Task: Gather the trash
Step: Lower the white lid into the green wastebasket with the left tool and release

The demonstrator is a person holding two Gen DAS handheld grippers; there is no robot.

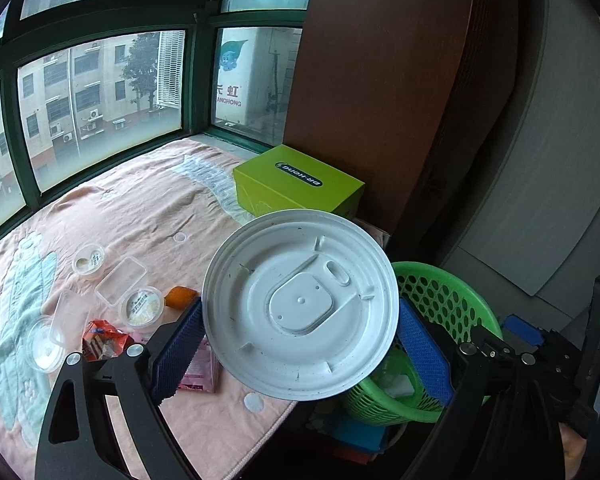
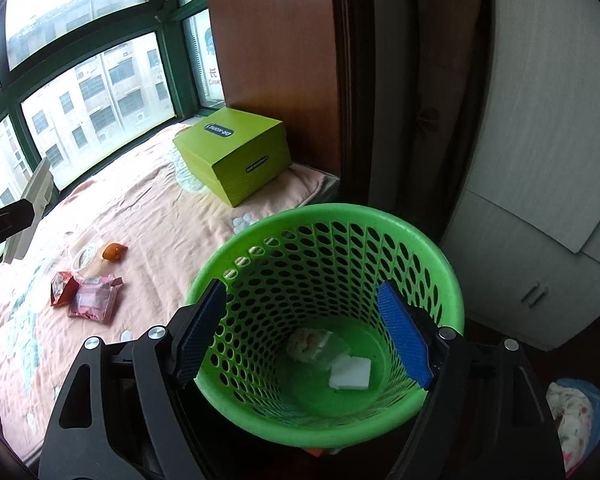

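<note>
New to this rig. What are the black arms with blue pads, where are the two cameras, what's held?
No robot: a person holds a two-finger gripper in each hand, with a fisheye camera looking along its fingers. In the left view, the left gripper clamps a white round lid between its blue pads. In the right view, the right gripper stands open and empty over a green basket holding a few scraps. Snack wrappers, clear tubs and a lime box lie on the pink blanket.

White round lid [image 1: 300, 322] tilted, beside green perforated basket [image 2: 328, 240]; wrappers [image 2: 94, 300] on blanket
</note>
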